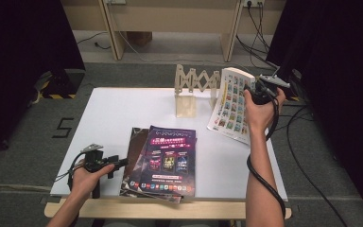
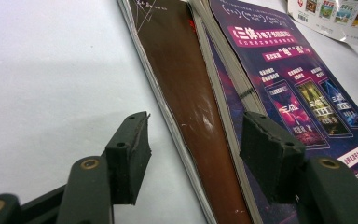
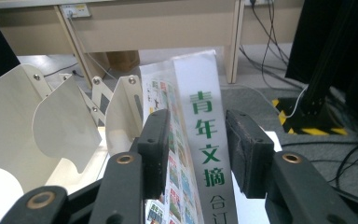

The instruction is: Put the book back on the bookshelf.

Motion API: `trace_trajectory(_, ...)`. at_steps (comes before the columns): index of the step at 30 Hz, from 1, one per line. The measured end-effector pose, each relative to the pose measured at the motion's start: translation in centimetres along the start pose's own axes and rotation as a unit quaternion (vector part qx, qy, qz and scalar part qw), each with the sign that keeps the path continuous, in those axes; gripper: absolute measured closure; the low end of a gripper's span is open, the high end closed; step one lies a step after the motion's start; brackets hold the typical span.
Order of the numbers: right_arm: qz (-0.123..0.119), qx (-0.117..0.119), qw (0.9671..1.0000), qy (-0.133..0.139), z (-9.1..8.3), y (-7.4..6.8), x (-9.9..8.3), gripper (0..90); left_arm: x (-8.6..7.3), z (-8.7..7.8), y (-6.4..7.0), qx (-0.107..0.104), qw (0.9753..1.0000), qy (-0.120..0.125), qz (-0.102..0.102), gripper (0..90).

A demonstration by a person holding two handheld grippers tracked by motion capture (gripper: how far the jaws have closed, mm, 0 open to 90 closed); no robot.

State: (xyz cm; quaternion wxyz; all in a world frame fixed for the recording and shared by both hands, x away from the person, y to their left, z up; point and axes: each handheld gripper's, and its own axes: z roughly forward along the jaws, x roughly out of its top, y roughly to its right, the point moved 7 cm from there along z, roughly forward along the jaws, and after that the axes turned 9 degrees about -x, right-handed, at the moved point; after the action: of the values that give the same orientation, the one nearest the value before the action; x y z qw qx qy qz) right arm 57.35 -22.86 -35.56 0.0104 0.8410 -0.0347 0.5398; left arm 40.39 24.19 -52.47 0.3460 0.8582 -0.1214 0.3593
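Right gripper (image 3: 196,154) clamped on thick white-spined magazine (image 3: 205,140), left gripper (image 2: 193,154) spread apart; likely slipped from floppy weight.

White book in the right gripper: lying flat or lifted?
Lifted. The white book hangs tilted, spine up, in the right gripper, near the wooden rack.

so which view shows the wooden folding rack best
The high view: the whole wooden folding rack stands at the table's far edge, zigzag lattice and dividers visible. The right gripper view shows just its pale dividers close up, left of the held book. The left gripper view looks at the magazines instead.
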Motion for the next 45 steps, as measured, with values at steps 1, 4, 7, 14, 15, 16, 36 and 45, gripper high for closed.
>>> trace_trajectory(1, -0.002, -0.002, 1.0000, -0.001, 0.0, 0.1, 0.0, 60.2, 0.0, 0.0, 0.0, 0.000, 1.0000, 0.000, 0.000, 41.3)
trace_trajectory(4, -0.007, 0.000, 0.9999, -0.007, 0.2, 0.1, 0.0, 58.9, 0.0, 0.0, 0.0, 0.000, 1.0000, 0.000, 0.000, 41.3)
trace_trajectory(7, -0.015, -0.001, 0.9998, -0.012, 0.7, 0.2, 0.4, 58.1, 0.0, 0.1, 0.0, 0.000, 1.0000, 0.001, -0.001, 41.3)
trace_trajectory(14, -0.028, 0.000, 0.9995, -0.017, 1.8, 0.1, 1.5, 58.5, 0.0, 0.2, 0.0, 0.000, 1.0000, -0.002, 0.000, 41.3)
trace_trajectory(15, -0.028, 0.000, 0.9994, -0.020, 2.0, -0.1, 1.6, 59.2, 0.0, 0.2, 0.0, -0.001, 1.0000, -0.001, 0.000, 41.3)
trace_trajectory(16, -0.030, 0.000, 0.9993, -0.022, 2.1, -0.1, 1.6, 60.6, 0.0, 0.2, 0.0, -0.001, 1.0000, -0.001, 0.000, 41.3)
trace_trajectory(36, -0.013, 0.002, 0.9999, 0.000, -1.1, -2.2, 4.4, 73.9, 0.4, -0.3, -0.3, -0.004, 0.9999, 0.009, -0.011, 41.4)
trace_trajectory(45, 0.017, -0.005, 0.9984, 0.053, -2.5, -2.8, 6.1, 74.0, 0.2, -0.2, 0.1, -0.008, 0.9999, 0.006, -0.010, 41.5)
